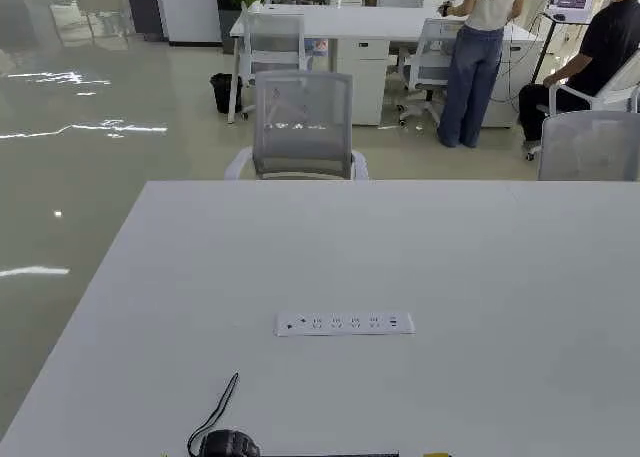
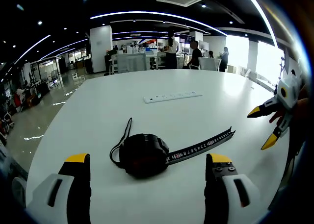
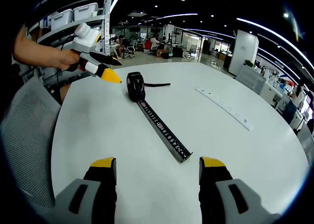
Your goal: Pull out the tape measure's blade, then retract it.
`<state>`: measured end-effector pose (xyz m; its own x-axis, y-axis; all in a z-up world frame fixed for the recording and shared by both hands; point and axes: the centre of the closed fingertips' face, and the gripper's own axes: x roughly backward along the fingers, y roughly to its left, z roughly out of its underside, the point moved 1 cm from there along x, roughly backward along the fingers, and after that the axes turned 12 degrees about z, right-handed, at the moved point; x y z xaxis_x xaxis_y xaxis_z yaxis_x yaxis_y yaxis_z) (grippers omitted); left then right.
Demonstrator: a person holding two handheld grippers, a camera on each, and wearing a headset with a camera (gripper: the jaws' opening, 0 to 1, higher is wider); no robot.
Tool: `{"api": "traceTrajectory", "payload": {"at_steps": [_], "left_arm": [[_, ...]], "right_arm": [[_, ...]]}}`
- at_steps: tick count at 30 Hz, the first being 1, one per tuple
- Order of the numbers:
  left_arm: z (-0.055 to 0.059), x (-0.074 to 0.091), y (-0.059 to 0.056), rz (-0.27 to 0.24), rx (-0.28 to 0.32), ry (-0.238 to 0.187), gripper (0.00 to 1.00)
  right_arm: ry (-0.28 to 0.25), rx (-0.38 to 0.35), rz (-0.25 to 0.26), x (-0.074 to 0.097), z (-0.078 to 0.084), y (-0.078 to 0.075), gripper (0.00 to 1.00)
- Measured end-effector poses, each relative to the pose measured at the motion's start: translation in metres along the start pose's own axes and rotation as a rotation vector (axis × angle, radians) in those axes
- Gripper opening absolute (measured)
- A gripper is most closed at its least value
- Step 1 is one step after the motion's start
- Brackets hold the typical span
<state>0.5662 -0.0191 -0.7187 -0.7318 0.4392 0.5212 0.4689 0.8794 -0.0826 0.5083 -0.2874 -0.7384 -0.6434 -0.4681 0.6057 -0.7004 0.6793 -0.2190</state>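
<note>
A black tape measure lies on the white table, its wrist strap looped to the left. Its blade is drawn out flat across the table towards the right gripper, which hovers open beyond the blade's tip. My left gripper is open, one jaw on either side of the case, just short of it. In the right gripper view the case lies far off and the blade runs towards my open right gripper. The left gripper hovers by the case. The case sits at the head view's bottom edge.
A white power strip lies mid-table beyond the tape measure. Grey mesh chairs stand at the table's far edge. Two people are at desks in the background.
</note>
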Motion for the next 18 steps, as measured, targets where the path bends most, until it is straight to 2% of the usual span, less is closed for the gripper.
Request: {"api": "traceTrajectory", "payload": {"at_steps": [4, 9, 15, 18], "left_arm": [[0.003, -0.006, 0.003, -0.012, 0.011, 0.005, 0.96], [0.007, -0.012, 0.003, -0.022, 0.02, 0.018, 0.93], [0.007, -0.016, 0.002, -0.033, 0.02, 0.02, 0.89], [0.007, -0.02, 0.003, -0.039, 0.012, 0.017, 0.87]], "right_arm": [[-0.001, 0.008, -0.021, -0.006, 0.0, -0.007, 0.68], [-0.005, 0.044, -0.058, -0.015, 0.002, -0.013, 0.62], [0.004, 0.102, -0.119, -0.027, 0.005, -0.019, 0.53], [0.015, 0.129, -0.149, -0.032, 0.007, -0.02, 0.52]]}}
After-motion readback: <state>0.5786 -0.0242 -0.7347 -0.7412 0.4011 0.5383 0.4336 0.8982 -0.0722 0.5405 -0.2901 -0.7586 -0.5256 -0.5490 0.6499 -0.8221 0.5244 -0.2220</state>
